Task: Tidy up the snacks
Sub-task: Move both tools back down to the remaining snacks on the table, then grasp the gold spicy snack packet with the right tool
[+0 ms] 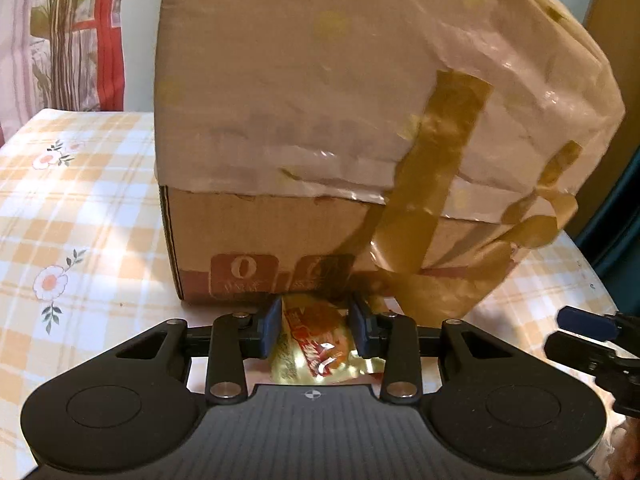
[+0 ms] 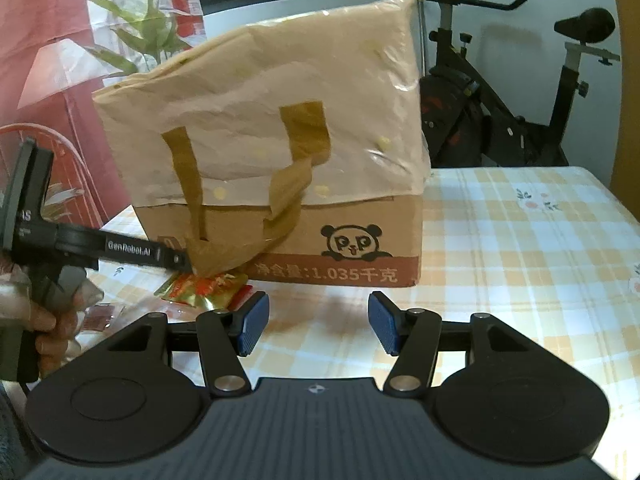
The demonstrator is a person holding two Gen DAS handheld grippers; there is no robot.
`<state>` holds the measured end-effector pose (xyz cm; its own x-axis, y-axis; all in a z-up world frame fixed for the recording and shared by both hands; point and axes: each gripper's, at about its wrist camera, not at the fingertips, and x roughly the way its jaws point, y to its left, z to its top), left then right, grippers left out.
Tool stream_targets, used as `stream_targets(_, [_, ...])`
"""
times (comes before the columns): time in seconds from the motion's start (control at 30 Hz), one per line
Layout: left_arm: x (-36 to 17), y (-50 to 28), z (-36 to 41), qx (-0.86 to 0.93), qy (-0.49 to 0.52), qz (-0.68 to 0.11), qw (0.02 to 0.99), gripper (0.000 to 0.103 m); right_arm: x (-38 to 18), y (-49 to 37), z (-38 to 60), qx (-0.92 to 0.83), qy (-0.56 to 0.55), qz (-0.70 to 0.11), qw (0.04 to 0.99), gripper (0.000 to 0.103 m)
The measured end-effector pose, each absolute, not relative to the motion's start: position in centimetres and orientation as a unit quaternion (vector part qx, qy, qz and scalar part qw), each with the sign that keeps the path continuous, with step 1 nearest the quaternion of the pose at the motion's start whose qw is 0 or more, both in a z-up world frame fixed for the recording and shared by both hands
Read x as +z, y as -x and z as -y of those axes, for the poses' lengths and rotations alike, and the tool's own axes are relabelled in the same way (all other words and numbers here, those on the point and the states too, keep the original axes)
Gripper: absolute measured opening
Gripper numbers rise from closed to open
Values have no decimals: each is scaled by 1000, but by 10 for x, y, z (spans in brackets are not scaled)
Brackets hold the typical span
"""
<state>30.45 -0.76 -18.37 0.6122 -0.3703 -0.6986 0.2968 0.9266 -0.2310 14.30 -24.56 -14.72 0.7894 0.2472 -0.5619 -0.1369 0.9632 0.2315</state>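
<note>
A gold and red snack packet (image 1: 316, 354) lies on the checked tablecloth right in front of a tall cardboard box (image 1: 300, 120). My left gripper (image 1: 316, 314) is shut on it, both blue pads pressing its sides. In the right wrist view the same packet (image 2: 204, 290) sits at the box's (image 2: 280, 140) lower left corner, with the left gripper (image 2: 186, 264) reaching in from the left, its tips partly behind loose brown tape. My right gripper (image 2: 318, 320) stands open over bare cloth, nothing between its pads. One of its pads (image 1: 586, 322) shows at the right edge of the left view.
The box is wrapped on top in crumpled plastic with loose brown tape strips (image 1: 436, 168). A hand (image 2: 48, 320) holds the left tool, with small clear-wrapped snacks (image 2: 104, 316) beside it. An exercise bike (image 2: 500, 92) stands behind the table (image 2: 520, 260). A plant (image 2: 148, 20) is at the back left.
</note>
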Motion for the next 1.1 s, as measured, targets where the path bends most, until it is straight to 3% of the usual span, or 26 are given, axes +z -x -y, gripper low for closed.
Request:
stream_targets(0.47, [-191,-265,25,-251,49,-435,863,38,-155,-143,240,110,-95,-325,934,59])
stream_targets(0.77, [-172,-303,15,-214,58,-382,897,38,-157,-144,237,115,-94,-333,931,59])
stream_targets(1.1, [-192,-320,38,-256,19,-397,882,38,-161,-145,240,107,-99,-345,927,59])
